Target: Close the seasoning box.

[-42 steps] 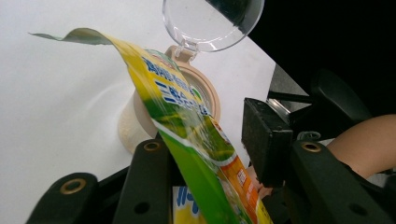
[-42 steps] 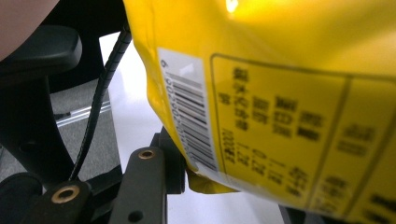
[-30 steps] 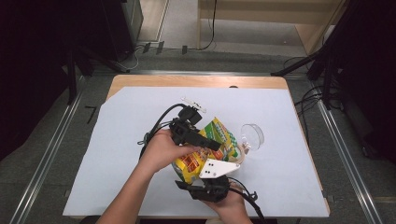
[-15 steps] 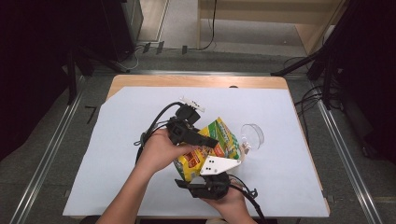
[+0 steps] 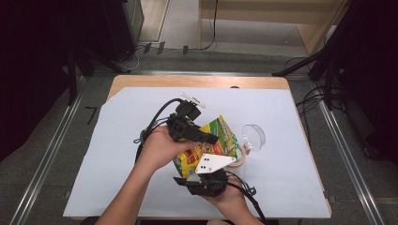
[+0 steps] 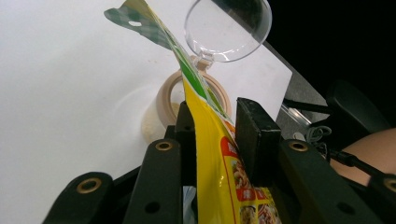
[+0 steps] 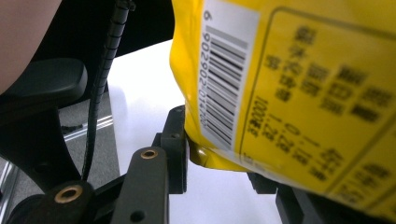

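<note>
Right gripper (image 5: pixel 206 180), nearest: jaws clamp bottom corner of yellow snack bag (image 5: pixel 206 143), having just been closing on it. Left gripper (image 5: pixel 199 136) just beyond: pads pinch bag's upper edge, bag thin between jaws. Bag lifted, tilted mouth-first toward beige jar (image 6: pixel 175 93) just past left gripper, clear hinged lid (image 5: pixel 253 136) flipped open. Judgement: pouring stage; whether contents flow cannot tell; emptying, closing lid remain. White sheet (image 5: pixel 117 140) over wooden table (image 5: pixel 197 82); grey floor, dark stands beyond.
</note>
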A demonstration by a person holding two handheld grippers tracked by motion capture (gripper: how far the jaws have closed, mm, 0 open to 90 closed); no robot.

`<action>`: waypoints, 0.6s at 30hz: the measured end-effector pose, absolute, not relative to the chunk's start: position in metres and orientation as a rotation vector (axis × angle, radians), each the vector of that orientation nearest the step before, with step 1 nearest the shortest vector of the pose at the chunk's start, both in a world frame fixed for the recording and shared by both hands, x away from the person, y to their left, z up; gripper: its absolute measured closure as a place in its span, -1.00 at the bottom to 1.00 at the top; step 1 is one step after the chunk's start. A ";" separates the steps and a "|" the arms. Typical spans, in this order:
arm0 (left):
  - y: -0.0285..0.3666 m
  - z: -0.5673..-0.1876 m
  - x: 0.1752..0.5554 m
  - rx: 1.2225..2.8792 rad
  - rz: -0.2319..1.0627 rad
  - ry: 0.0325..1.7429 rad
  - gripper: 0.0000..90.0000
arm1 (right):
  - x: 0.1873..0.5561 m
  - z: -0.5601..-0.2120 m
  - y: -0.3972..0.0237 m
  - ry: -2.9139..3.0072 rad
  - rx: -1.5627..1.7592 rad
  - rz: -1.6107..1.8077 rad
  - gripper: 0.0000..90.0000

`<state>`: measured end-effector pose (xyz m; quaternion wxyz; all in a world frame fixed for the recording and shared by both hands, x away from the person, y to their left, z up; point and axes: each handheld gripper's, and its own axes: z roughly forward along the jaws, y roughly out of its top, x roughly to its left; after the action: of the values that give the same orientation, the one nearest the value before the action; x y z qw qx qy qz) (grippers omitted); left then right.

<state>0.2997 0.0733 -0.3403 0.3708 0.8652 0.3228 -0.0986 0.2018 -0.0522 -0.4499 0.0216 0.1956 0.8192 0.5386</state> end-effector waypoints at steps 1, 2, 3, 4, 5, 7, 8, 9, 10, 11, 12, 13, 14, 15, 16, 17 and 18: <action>0.074 -0.341 0.300 2.217 -0.245 0.825 0.58 | 0.202 -0.450 -0.052 2.545 0.611 1.667 0.47; 0.075 -0.342 0.300 2.212 -0.242 0.819 0.58 | 0.203 -0.450 -0.051 2.543 0.613 1.668 0.47; 0.076 -0.342 0.300 2.206 -0.241 0.823 0.58 | 0.204 -0.450 -0.051 2.536 0.611 1.674 0.47; 0.076 -0.343 0.300 2.202 -0.248 0.818 0.59 | 0.204 -0.451 -0.050 2.537 0.615 1.674 0.48; 0.077 -0.344 0.300 2.204 -0.251 0.813 0.59 | 0.204 -0.452 -0.049 2.534 0.617 1.670 0.48; 0.078 -0.344 0.301 2.194 -0.251 0.818 0.60 | 0.204 -0.453 -0.048 2.528 0.613 1.664 0.49; 0.079 -0.345 0.301 2.186 -0.270 0.825 0.58 | 0.204 -0.453 -0.048 2.525 0.616 1.671 0.49; 0.080 -0.345 0.302 2.186 -0.272 0.817 0.56 | 0.204 -0.453 -0.048 2.525 0.614 1.680 0.49; 0.080 -0.345 0.302 2.178 -0.282 0.820 0.53 | 0.204 -0.453 -0.048 2.519 0.616 1.679 0.49; 0.080 -0.345 0.302 2.178 -0.286 0.823 0.50 | 0.204 -0.453 -0.048 2.521 0.620 1.685 0.50; 0.080 -0.344 0.301 2.176 -0.280 0.819 0.50 | 0.204 -0.453 -0.048 2.519 0.620 1.691 0.50; 0.080 -0.344 0.300 2.173 -0.277 0.820 0.49 | 0.204 -0.453 -0.048 2.515 0.621 1.693 0.50; 0.080 -0.343 0.300 2.173 -0.273 0.822 0.49 | 0.204 -0.453 -0.048 2.509 0.622 1.701 0.50; 0.079 -0.342 0.299 2.179 -0.263 0.818 0.49 | 0.204 -0.453 -0.048 2.511 0.628 1.707 0.50; 0.078 -0.341 0.298 2.185 -0.255 0.819 0.50 | 0.204 -0.452 -0.048 2.511 0.634 1.714 0.50; 0.077 -0.341 0.298 2.182 -0.253 0.820 0.50 | 0.204 -0.452 -0.048 2.510 0.642 1.718 0.50; 0.076 -0.340 0.298 2.185 -0.250 0.821 0.51 | 0.204 -0.452 -0.048 2.509 0.647 1.722 0.50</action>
<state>0.2978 0.0763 -0.3399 0.3868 0.8584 0.3224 -0.0983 0.2040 -0.0479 -0.4523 0.0153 0.2079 0.8063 0.5535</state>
